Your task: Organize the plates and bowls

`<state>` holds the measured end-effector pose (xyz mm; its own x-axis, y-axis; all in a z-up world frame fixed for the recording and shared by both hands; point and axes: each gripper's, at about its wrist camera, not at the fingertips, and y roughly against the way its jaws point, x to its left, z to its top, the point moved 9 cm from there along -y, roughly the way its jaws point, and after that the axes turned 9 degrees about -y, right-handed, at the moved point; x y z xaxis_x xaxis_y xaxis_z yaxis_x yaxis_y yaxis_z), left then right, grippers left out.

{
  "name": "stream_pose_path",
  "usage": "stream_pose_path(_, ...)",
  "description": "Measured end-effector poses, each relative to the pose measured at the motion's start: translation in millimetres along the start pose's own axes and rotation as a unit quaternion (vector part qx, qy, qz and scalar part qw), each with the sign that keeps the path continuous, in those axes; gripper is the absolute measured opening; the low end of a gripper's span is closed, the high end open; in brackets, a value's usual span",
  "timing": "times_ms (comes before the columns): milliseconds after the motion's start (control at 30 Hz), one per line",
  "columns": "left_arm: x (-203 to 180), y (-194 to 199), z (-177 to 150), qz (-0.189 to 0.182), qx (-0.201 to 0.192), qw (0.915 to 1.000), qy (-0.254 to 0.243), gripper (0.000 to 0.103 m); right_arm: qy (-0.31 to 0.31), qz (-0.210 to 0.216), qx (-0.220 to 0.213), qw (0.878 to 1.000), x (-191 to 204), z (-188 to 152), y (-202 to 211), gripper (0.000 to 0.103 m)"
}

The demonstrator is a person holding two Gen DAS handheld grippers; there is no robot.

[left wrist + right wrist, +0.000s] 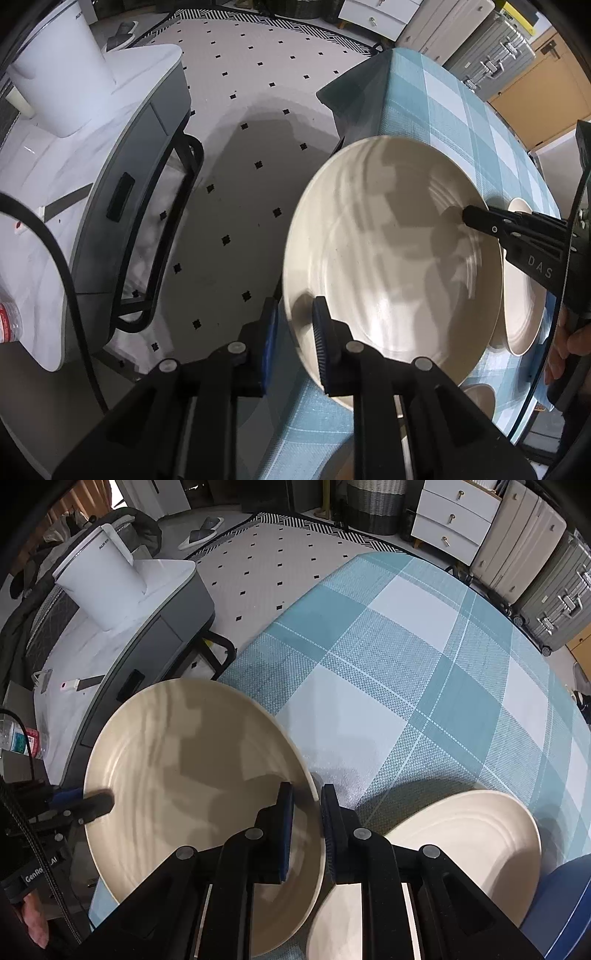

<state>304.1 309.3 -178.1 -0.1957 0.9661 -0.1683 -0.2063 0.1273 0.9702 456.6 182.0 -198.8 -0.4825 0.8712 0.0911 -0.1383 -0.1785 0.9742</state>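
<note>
A large cream plate (388, 258) (192, 775) hangs over the left edge of the table with the blue checked cloth (443, 110) (406, 664). My left gripper (297, 338) is shut on its near rim, one blue pad under the rim and one on top. My right gripper (308, 830) is shut on the opposite rim. Each gripper shows in the other view: the right gripper (469, 218) and the left gripper (99, 801). A second cream plate (461, 842) (521, 295) lies on the cloth beside the first, partly under my right gripper.
A blue dish (565, 904) sits at the cloth's near right corner. A white side table with a white cylindrical appliance (62, 74) (99, 587) stands to the left across a strip of dotted rug (240, 147). Suitcases (546, 590) and white drawers (450, 520) line the far wall.
</note>
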Motion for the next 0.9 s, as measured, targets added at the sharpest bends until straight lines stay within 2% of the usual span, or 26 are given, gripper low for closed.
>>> stream_pose_path(67, -0.8, 0.4, 0.1, 0.004, -0.001, 1.0, 0.005, 0.012, -0.006, 0.004, 0.001, 1.0, -1.0, -1.7, -0.3, 0.014)
stream_pose_path(367, 1.0, 1.6, -3.3, 0.015, 0.01, 0.9998, 0.007, 0.01, -0.005, 0.012, 0.009, 1.0, 1.1, -7.7, 6.8, 0.011)
stream_pose_path(633, 6.4, 5.0, -4.6, 0.021, 0.008, 0.9997, 0.01, 0.009, -0.012, 0.016, -0.001, 1.0, 7.3, -9.7, 13.8, 0.009)
stream_pose_path(900, 5.7, 10.1, -5.3, 0.03, 0.01, 0.9995, 0.008, 0.005, -0.013, 0.02, 0.008, 1.0, 5.9, -15.3, 15.1, 0.008)
